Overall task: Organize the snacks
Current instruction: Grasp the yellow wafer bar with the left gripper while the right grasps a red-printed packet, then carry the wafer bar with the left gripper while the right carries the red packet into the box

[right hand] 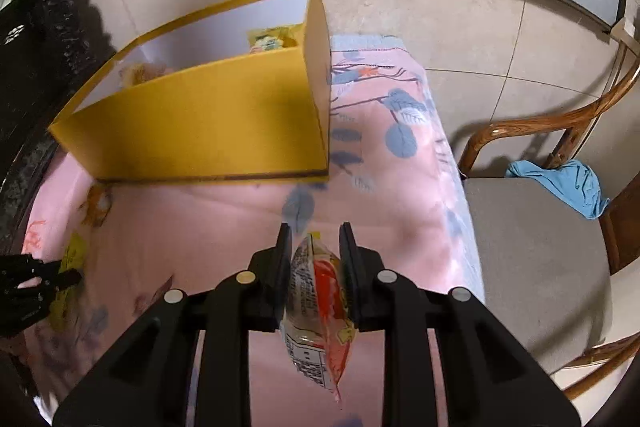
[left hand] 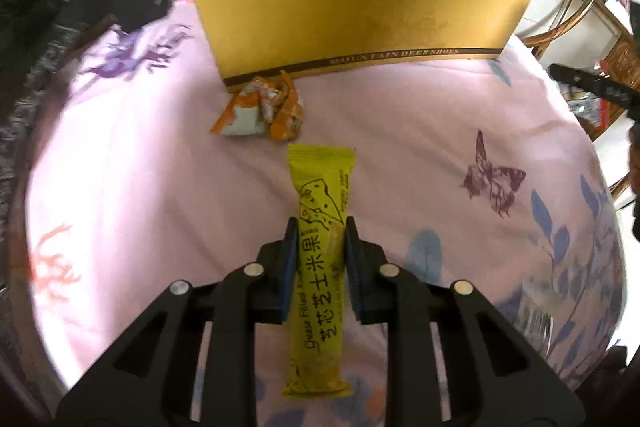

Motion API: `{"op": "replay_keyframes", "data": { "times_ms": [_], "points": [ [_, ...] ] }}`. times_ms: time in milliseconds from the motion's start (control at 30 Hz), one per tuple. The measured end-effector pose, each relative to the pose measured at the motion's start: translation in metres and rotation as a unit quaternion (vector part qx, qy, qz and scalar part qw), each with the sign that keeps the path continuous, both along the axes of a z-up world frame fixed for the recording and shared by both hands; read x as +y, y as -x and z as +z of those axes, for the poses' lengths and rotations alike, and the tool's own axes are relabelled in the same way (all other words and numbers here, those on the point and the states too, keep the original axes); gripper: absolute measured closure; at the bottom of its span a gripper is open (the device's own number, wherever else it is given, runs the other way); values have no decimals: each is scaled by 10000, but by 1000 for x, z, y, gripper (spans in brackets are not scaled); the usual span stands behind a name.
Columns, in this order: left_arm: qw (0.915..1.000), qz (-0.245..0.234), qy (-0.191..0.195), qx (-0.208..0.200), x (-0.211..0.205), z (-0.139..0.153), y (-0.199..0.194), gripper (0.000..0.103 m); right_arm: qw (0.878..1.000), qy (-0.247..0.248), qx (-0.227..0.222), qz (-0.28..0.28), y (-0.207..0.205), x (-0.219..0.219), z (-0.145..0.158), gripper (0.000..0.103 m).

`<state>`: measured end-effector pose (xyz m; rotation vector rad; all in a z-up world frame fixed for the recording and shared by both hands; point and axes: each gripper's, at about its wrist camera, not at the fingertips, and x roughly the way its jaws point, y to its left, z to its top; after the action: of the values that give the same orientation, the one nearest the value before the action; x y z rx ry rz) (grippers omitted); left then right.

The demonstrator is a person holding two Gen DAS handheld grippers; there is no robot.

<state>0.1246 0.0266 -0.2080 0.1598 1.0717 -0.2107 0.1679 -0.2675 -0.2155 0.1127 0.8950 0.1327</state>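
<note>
A yellow cheese-filled rice cracker bar (left hand: 318,263) lies lengthwise between the 2 fingers of the left gripper (left hand: 318,227), whose blue-padded fingers press against both long sides of the wrapper, closed on it; whether the bar rests on the pink floral tablecloth (left hand: 400,131) or is just lifted off it cannot be told. Just beyond the bar's far end sits a crumpled orange-and-white snack packet (left hand: 262,109), touching or nearly touching the front wall of a yellow shoe box (left hand: 360,11) lettered "MOUNTAIN DEER SHOES". In the right wrist view, the right gripper (right hand: 315,231) is clamped on a clear-and-red snack pouch (right hand: 320,303), which hangs edge-on between the fingers above the cloth-covered surface. Ahead and to its left stands the same open-topped box (right hand: 200,131), with at least 1 yellow snack packet (right hand: 272,41) visible inside against its white lining. At the right side of the surface is a wooden armchair (right hand: 540,123) with a grey seat cushion, and a blue cloth (right hand: 568,187) lies on the seat. The floor beyond is pale tile (right hand: 440,19).
</note>
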Motion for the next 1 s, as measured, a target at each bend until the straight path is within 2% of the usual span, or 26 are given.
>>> {"op": "replay_keyframes", "data": {
  "times_ms": [133, 267, 467, 567, 667, 767, 833, 900, 1000],
  "points": [
    [9987, 341, 389, -41, 10, 22, 22, 82, 9995, -47, -324, 27, 30, -4, 32, 79],
    [9968, 569, 517, -204, 15, 61, 32, 82, 9986, -294, -447, -1, 42, -8, 63, 79],
    [9904, 658, 869, -846, 26, 143, 6, 82, 9959, -415, -756, 272, 32, 11, 128, 79],
    [9870, 522, 1055, -1093, 24, 168, -14, 82, 9926, -364, -1053, 487, 22, 24, 159, 79],
    [9846, 510, 1061, -1290, 22, 181, -42, 82, 9877, -367, -1365, 662, 5, 32, 176, 79],
    [9836, 529, 1328, -1100, 21, 183, -76, 82, 9873, -527, -1354, 642, -20, 35, 184, 79],
    [9851, 456, 1137, -1207, 16, 184, -100, 82, 9852, -568, -1438, 742, -39, 41, 188, 79],
    [9868, 438, 1014, -1183, 12, 180, -123, 82, 9856, -355, -1491, 713, -58, 48, 188, 79],
    [9880, 389, 1041, -1076, 7, 174, -153, 82, 9862, -451, -1382, 788, -84, 52, 184, 79]
  ]
}}
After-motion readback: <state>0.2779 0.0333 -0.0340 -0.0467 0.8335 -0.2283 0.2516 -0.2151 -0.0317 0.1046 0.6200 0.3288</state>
